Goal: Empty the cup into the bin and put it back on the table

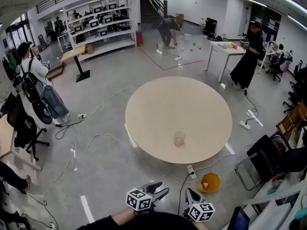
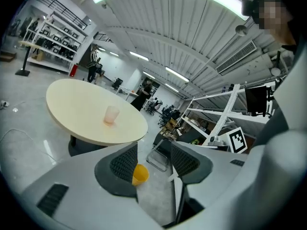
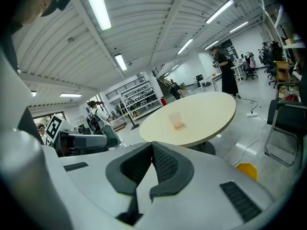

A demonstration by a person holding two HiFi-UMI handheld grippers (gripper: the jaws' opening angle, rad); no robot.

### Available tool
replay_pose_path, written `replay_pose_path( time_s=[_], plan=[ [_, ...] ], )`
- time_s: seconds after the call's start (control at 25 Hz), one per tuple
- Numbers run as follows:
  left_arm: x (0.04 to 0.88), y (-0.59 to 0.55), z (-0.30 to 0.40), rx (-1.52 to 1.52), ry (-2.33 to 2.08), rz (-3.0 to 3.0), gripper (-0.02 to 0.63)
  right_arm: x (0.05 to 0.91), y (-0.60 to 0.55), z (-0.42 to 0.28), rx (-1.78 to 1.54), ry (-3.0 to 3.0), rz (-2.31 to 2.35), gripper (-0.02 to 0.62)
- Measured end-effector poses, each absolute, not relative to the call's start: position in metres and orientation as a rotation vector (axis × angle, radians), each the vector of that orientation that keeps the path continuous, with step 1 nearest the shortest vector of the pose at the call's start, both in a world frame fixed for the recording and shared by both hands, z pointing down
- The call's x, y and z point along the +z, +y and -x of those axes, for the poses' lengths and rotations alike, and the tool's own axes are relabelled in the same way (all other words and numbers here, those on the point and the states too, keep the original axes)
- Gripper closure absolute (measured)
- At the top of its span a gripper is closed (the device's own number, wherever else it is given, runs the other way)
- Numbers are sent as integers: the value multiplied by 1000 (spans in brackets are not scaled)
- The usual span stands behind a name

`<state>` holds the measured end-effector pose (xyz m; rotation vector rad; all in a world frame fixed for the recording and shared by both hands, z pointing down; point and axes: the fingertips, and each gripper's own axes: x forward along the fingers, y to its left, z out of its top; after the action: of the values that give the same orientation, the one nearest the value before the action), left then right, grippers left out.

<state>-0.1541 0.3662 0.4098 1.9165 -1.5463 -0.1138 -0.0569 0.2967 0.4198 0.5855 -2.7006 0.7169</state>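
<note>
Grippers first: the left gripper (image 2: 154,163) has its jaws parted, ribbed pads apart with nothing pressed between them. The yellow bin (image 2: 139,174) shows through that gap, but it sits down on the floor, well beyond the pads. Over to the right gripper (image 3: 151,164): jaws clenched tight, pad against pad, gripping nothing. From the head view both are low at the near edge of the shot, left gripper (image 1: 162,189) and right gripper (image 1: 189,191) side by side, well short of the table.

Out to the surface now. A round, pale beige table (image 1: 177,104), bare but for one thing: the cup (image 1: 179,138), translucent and pinkish, upright, on the half nearest the person, inside the near edge. Both gripper views catch it, here (image 2: 111,115) and here (image 3: 175,120). The bin (image 1: 210,182) is on the floor just off the table's near-right edge.

And the room: grey polished floor (image 1: 105,166) with loose cables (image 1: 91,140) trailing off the table's left side. White shelving (image 1: 98,25) lines the far wall. A person with a backpack (image 1: 41,87) stands far left, a person in black (image 1: 248,56) beside a white desk (image 1: 225,49) far right, black chairs (image 1: 254,164) at the right edge. Long strip lights (image 3: 98,6) run across a ribbed ceiling.
</note>
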Motion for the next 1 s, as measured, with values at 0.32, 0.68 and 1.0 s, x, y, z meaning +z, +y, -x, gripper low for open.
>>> replay_pose_path(
  time_s=[0.32,0.68,1.0],
  plan=[
    [424,349,217,-46,-1449,-2017,374,424,275,125,698,-2652,-678,586],
    [436,336,274,-40,-1397,-2024,374,424,264,165,658,-2600,-729,586],
    [446,279,274,-22,-1450,-1942,374,442,208,177,733,-2616,-664,586]
  ],
)
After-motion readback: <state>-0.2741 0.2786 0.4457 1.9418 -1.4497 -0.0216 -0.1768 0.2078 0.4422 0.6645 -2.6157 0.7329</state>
